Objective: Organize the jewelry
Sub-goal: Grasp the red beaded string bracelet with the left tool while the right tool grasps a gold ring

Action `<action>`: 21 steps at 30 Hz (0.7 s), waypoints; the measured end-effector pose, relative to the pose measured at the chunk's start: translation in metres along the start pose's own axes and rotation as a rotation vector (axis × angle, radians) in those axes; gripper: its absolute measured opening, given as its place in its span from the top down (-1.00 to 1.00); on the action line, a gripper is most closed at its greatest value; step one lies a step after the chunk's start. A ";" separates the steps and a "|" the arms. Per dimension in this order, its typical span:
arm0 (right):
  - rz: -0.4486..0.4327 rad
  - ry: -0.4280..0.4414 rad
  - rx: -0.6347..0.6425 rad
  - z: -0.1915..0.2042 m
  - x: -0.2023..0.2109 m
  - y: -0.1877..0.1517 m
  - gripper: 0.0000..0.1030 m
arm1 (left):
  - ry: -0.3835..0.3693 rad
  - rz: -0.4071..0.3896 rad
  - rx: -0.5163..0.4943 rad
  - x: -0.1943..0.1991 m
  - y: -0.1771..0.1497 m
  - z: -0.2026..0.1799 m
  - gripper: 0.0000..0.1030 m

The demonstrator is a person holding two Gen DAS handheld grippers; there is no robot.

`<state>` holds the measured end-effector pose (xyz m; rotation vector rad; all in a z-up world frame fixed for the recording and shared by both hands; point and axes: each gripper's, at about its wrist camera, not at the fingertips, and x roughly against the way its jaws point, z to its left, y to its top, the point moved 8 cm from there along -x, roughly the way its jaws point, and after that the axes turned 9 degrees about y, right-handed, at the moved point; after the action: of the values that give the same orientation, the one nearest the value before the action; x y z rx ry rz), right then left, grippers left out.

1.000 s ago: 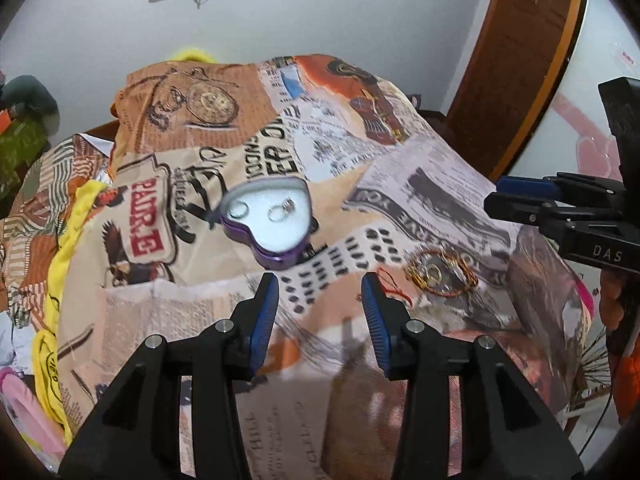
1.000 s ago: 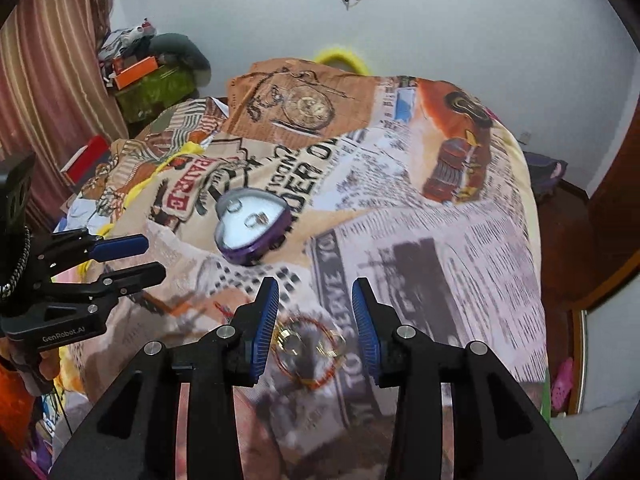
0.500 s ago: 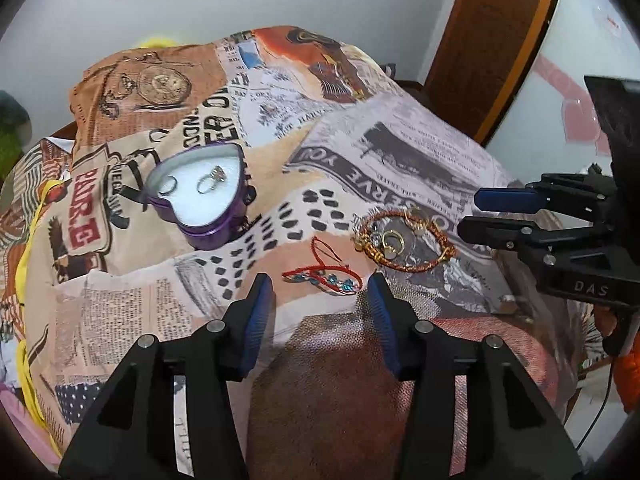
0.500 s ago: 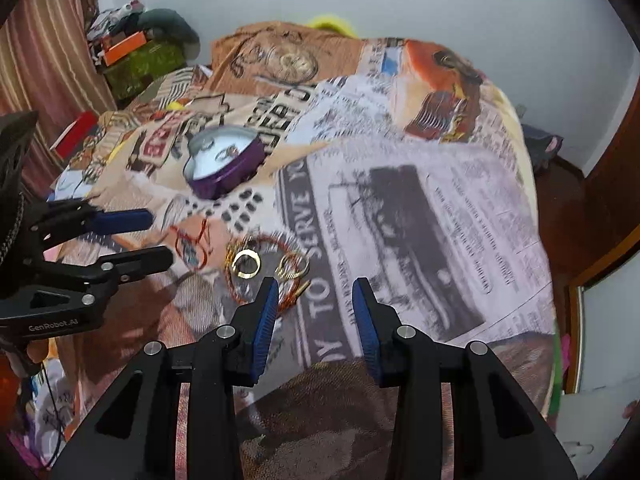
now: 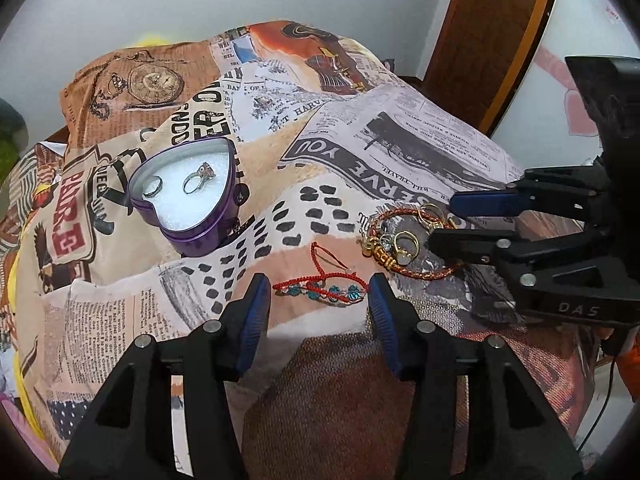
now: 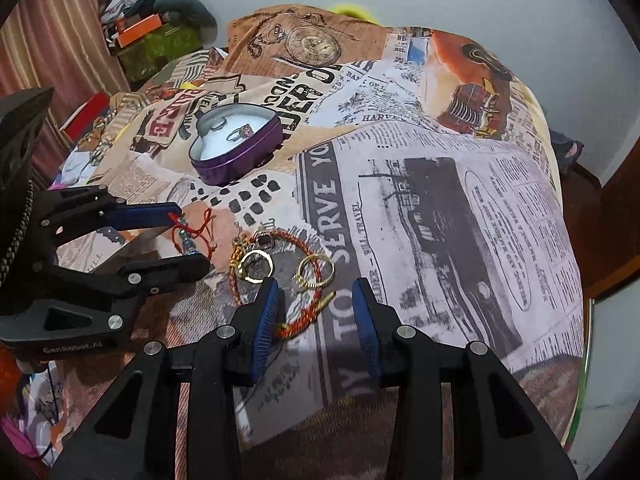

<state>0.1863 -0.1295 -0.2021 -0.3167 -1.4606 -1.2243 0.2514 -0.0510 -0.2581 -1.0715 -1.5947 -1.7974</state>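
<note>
Newsprint-patterned bedding carries our heart tin (image 5: 188, 196); nearer us than it, our left gripper (image 5: 318, 300), fingers just widened and empty, now brackets the red bracelet (image 5: 320, 286), while our right gripper (image 6: 316, 312) hangs open over the gold bangle (image 6: 280, 276).

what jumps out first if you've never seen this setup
Probably the purple heart-shaped tin on the newspaper-print bedspread, open, with two rings on its white padding. Nearer, a red cord bracelet with blue beads lies between the open left gripper fingers, and gold rings inside a red-gold bangle lie before the right gripper.
</note>
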 end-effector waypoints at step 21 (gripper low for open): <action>-0.049 -0.005 0.025 0.001 -0.004 0.008 0.69 | -0.014 -0.069 -0.086 0.001 0.002 -0.014 0.85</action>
<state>0.1931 -0.1238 -0.2017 -0.2692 -1.4946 -1.2441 0.2494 -0.0654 -0.2556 -1.0810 -1.5935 -1.9235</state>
